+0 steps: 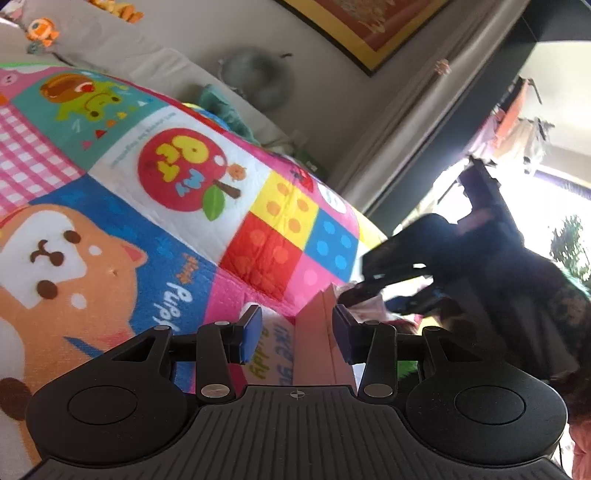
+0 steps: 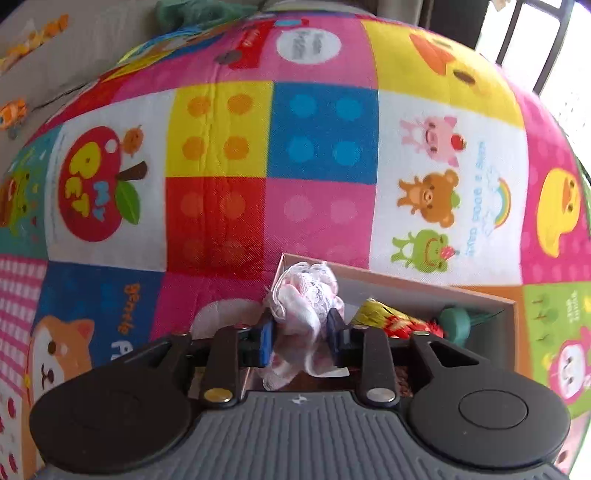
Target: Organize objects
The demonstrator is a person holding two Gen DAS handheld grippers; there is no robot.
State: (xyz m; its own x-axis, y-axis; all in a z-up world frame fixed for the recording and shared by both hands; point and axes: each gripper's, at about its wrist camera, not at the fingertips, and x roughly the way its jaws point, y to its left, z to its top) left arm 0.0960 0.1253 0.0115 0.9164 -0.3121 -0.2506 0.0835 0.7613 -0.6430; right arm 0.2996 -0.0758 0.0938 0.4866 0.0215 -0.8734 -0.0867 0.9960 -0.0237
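Observation:
A pink cardboard box (image 2: 424,286) lies on a colourful patchwork quilt (image 2: 321,129). My right gripper (image 2: 300,332) is shut on a white and pink lace cloth bundle (image 2: 306,299) and holds it over the box's left end. Inside the box lie a yellow and red item (image 2: 388,319) and a green item (image 2: 458,323). In the left wrist view my left gripper (image 1: 297,330) is open, with the box's pink wall (image 1: 317,339) standing between its fingers, against the right pad. The right gripper (image 1: 391,273) shows there as a dark shape above the box.
The quilt (image 1: 166,192) covers a bed with grey pillows (image 1: 92,40) and small plush toys (image 1: 40,31) at its far side. A framed picture (image 1: 369,29) hangs on the wall. A bright window with hanging clothes (image 1: 517,122) is at the right.

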